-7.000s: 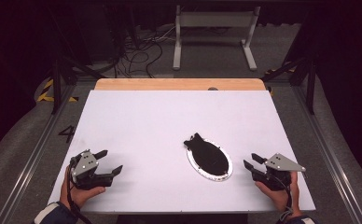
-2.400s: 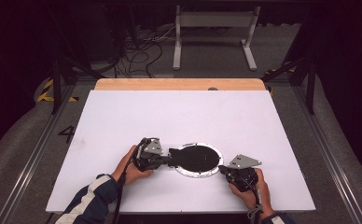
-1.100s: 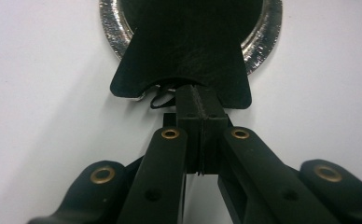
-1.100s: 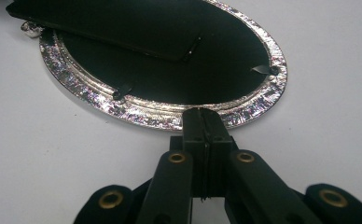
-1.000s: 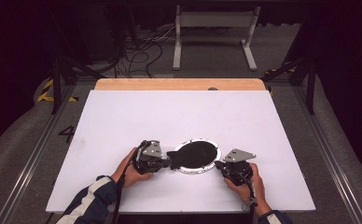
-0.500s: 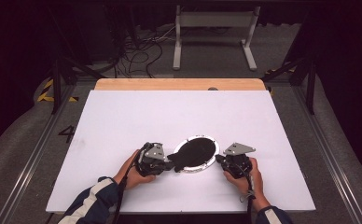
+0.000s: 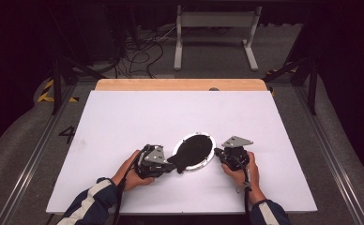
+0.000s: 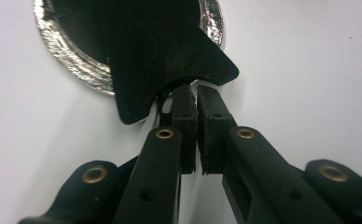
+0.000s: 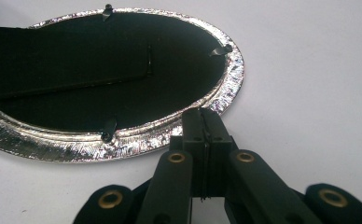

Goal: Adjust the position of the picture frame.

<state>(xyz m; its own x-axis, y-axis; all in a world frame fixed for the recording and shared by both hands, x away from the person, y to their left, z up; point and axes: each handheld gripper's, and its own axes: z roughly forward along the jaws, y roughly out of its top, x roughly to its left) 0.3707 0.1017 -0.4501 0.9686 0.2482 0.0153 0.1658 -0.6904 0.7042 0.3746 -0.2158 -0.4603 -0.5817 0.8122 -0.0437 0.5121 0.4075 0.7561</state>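
An oval silver picture frame [image 7: 207,138] lies face down on the white table [image 7: 170,112], its black back [image 9: 179,56] up. A black stand [image 8: 170,56] on the back ends in a flared foot toward my left gripper [image 7: 171,167]. That gripper's jaws have just parted by a sliver; the thin gap between the pads holds nothing, and the fingertips [image 8: 184,95] sit at the foot's edge. My right gripper [image 7: 218,153] is shut, pads pressed together. Its tip [image 9: 201,114] touches the frame's silver rim [image 9: 123,140] on the opposite side. Small black clips [image 9: 108,131] hold the back in.
A person's hands and striped sleeves [image 7: 91,201] come in at the table's near edge. A wooden strip [image 7: 180,84] borders the far edge. Beyond it stand a metal frame's legs [image 7: 215,33] and loose cables [image 7: 138,51] on the dark floor.
Both grippers came in from the table's near corners to the frame. In the last second the right gripper has slid away from me along the rim, and the frame has turned a little.
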